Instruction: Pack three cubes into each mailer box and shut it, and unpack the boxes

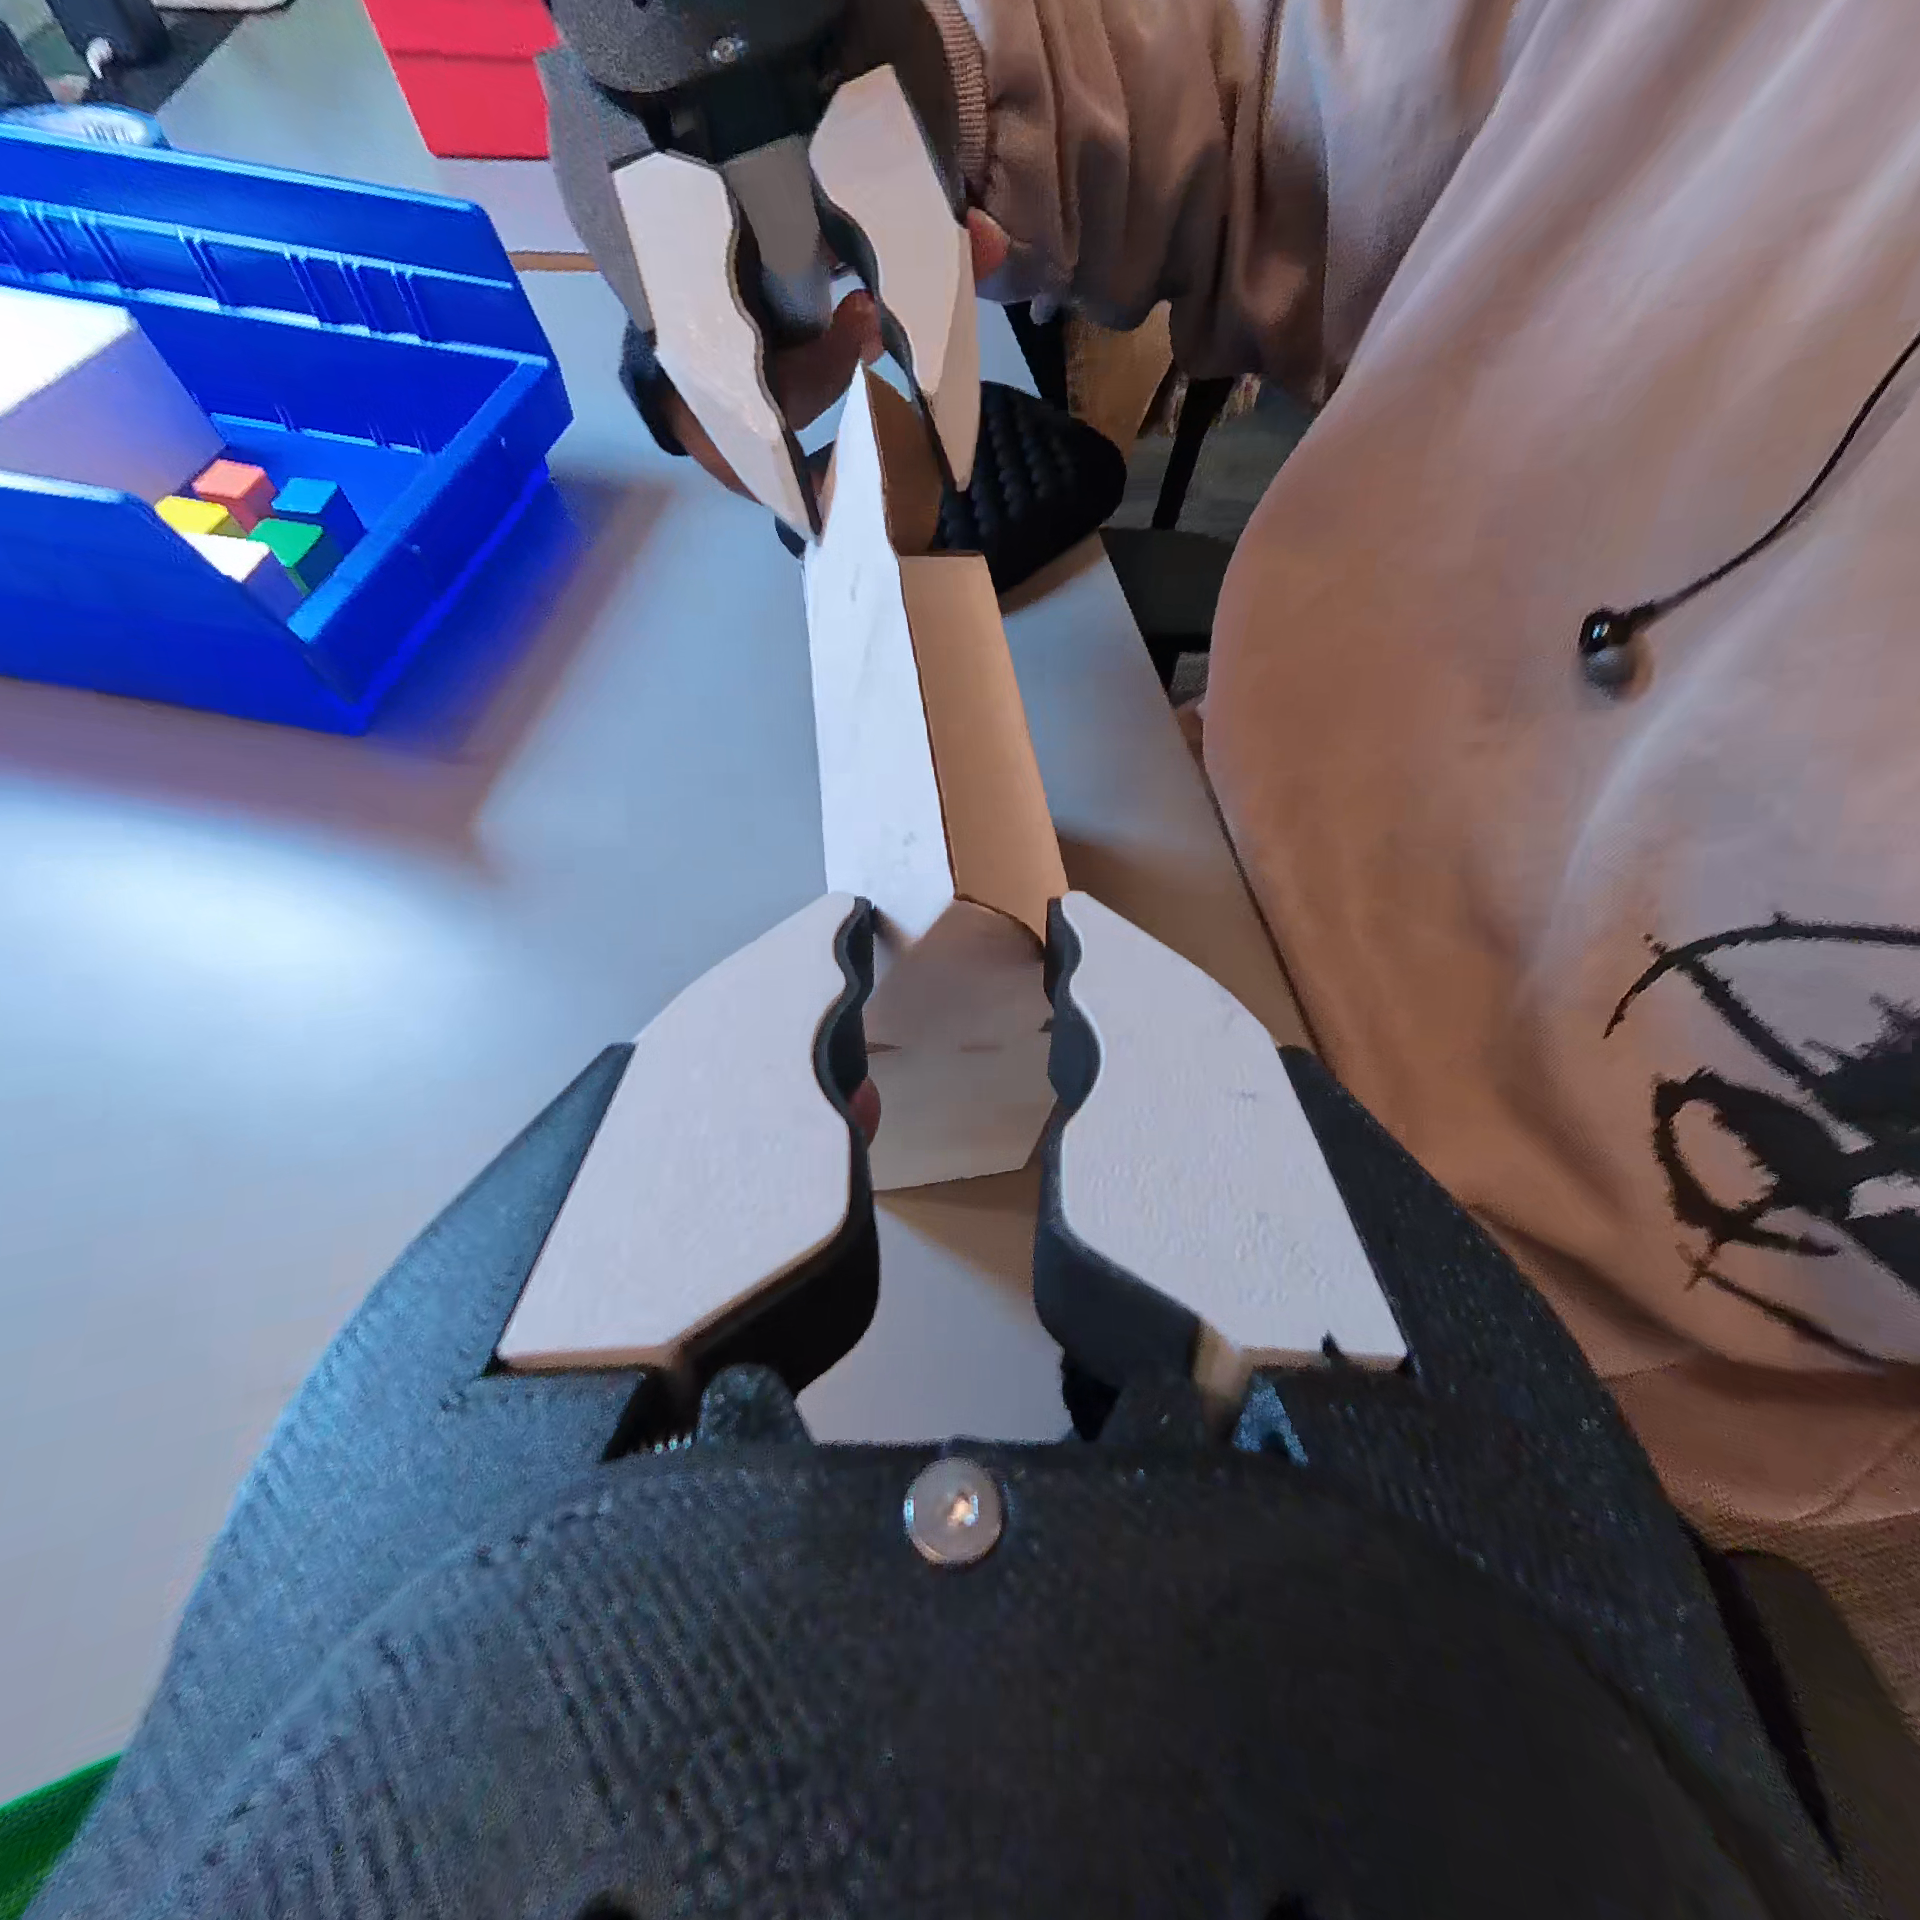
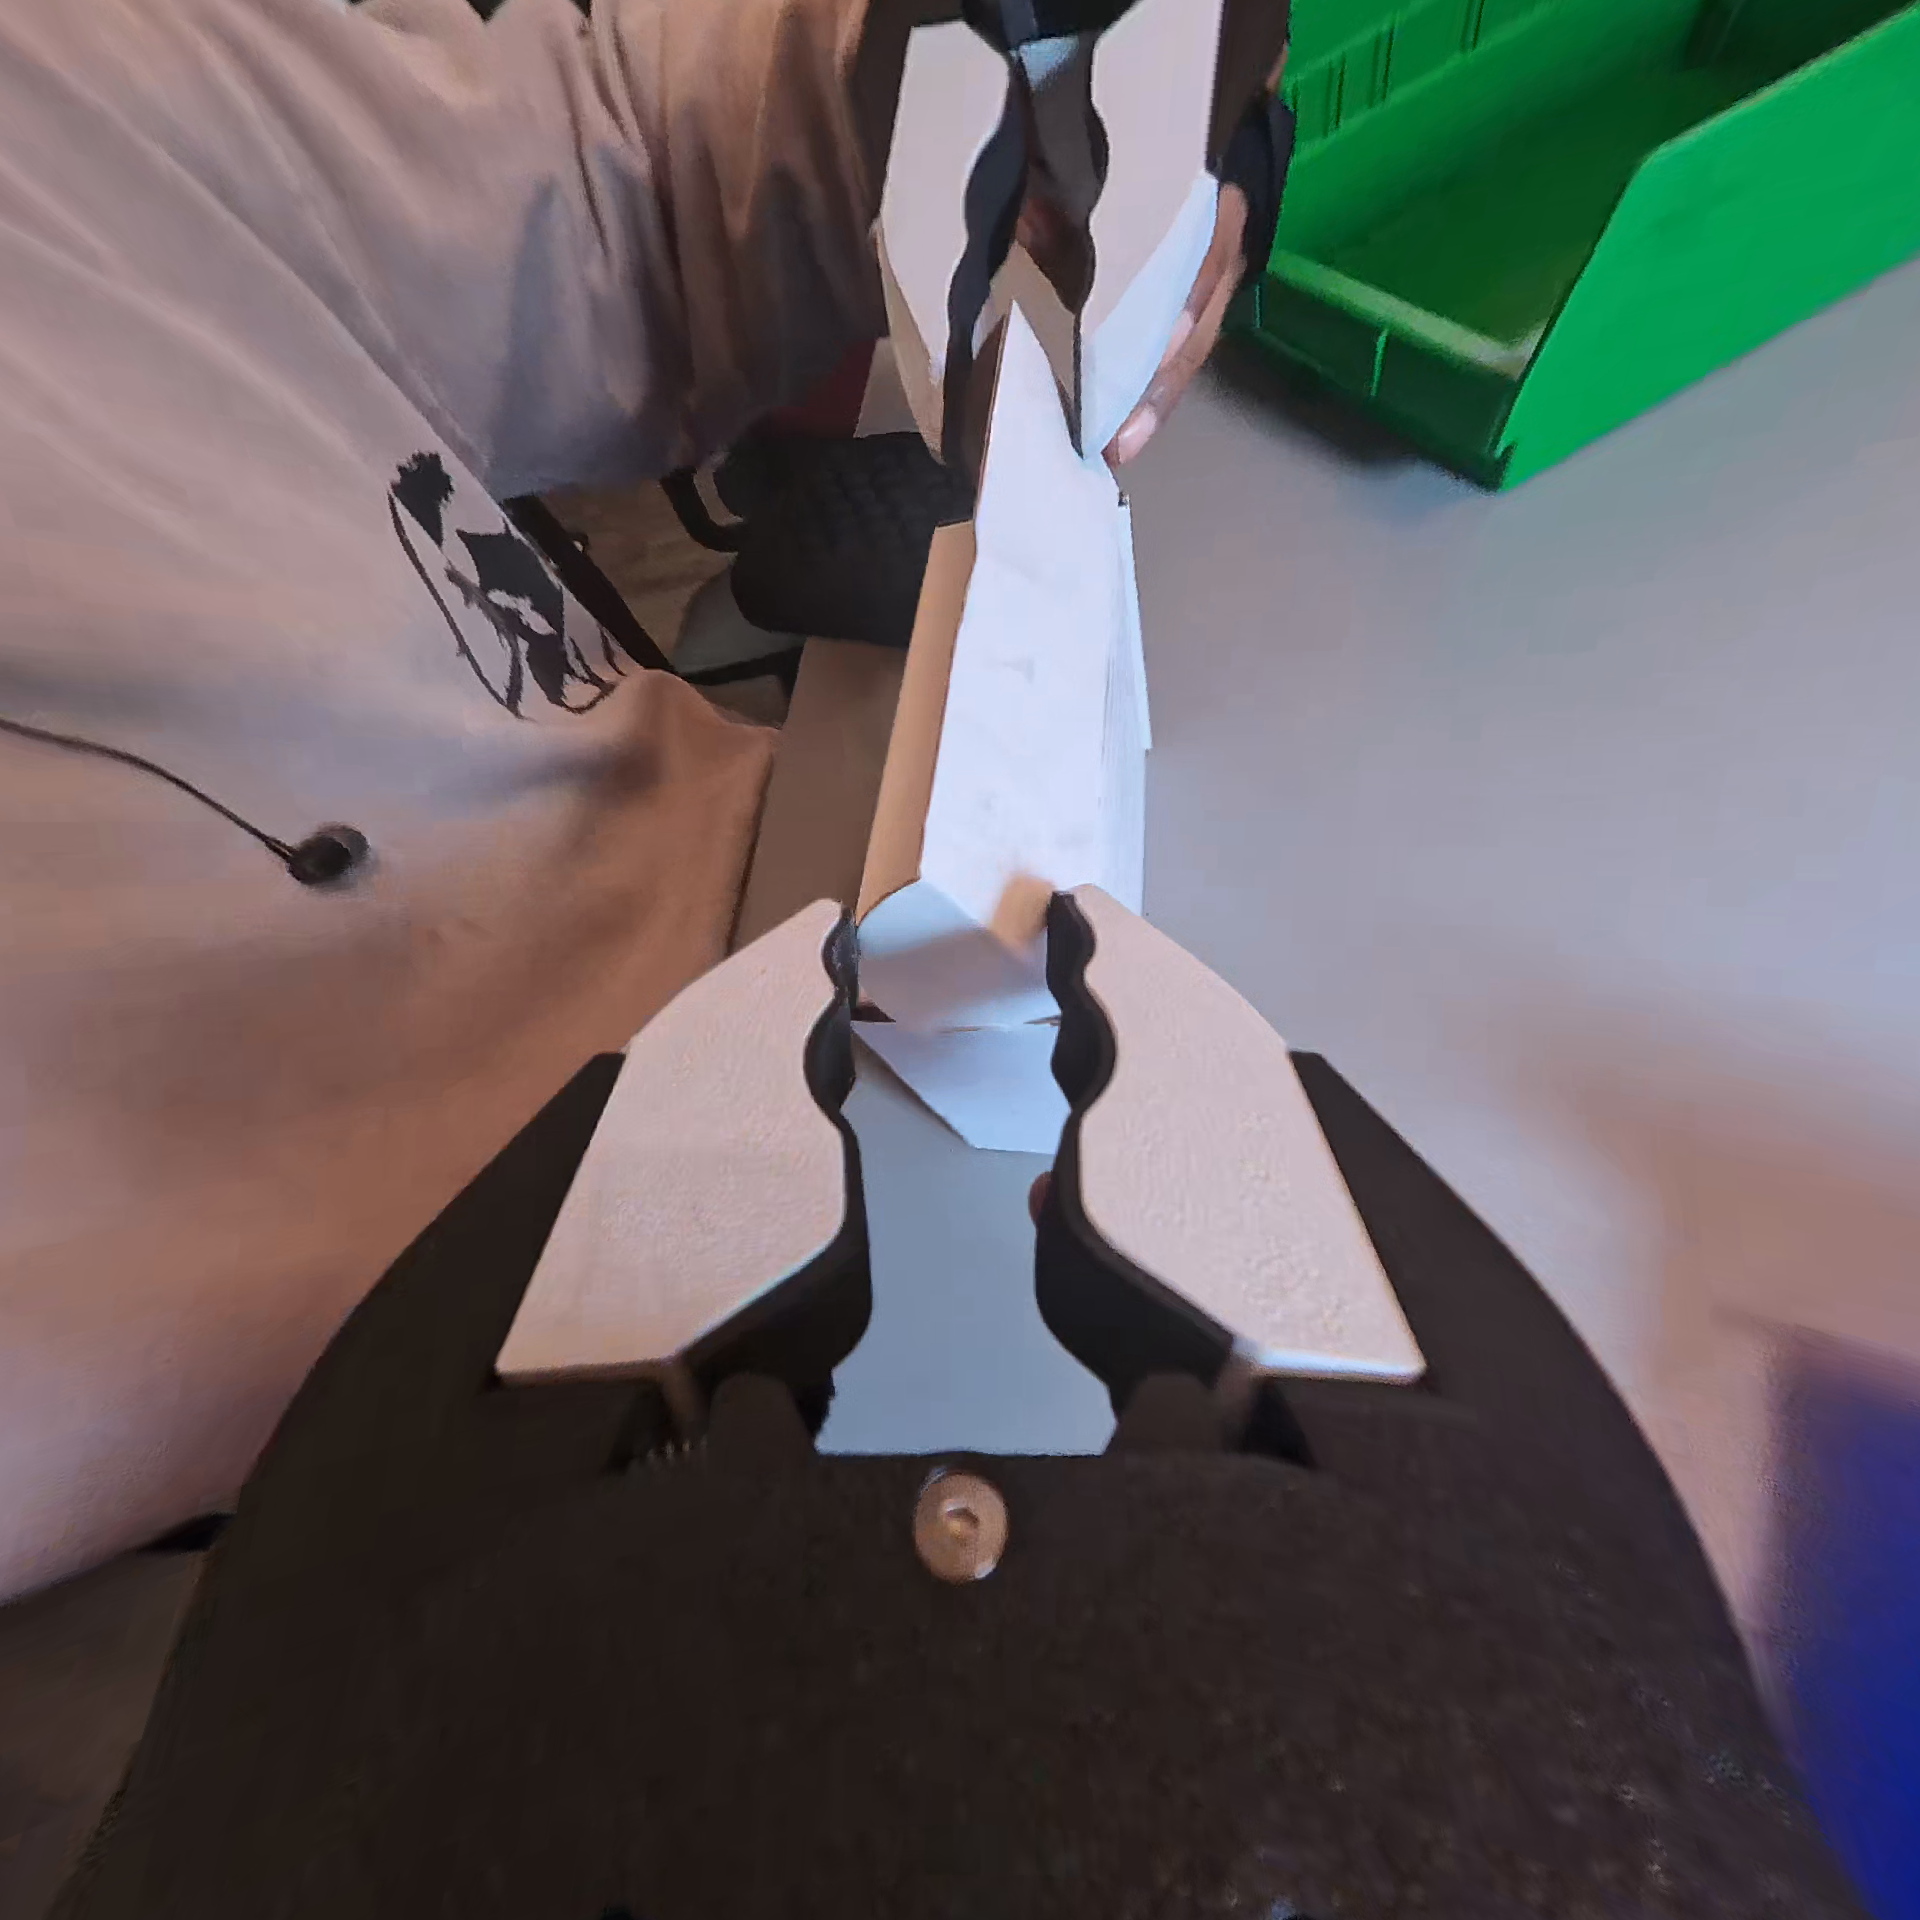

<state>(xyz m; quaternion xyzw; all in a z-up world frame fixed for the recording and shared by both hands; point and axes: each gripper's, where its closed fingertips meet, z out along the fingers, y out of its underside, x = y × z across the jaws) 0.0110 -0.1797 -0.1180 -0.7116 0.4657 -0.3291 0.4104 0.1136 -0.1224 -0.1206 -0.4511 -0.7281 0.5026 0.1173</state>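
Mailer box [image 1: 883, 727] flap stands on edge above the bench [image 1: 312, 987] — long axis spanning directly between left tongs [image 1: 956, 935] and right tongs [image 2: 951, 925]. Each narrowly set pair straddles one end tab; firm clamping cannot be confirmed.

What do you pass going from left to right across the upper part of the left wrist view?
Blue bin holding coloured cubes → right gripper at the mailer box's far end → person's beige shirt.

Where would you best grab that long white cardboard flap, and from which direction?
By its two short ends, one gripper coming in from each. The flap is a long, thin strip standing on edge, so the left gripper and right gripper face each other along it, fingers either side of its corner tabs.
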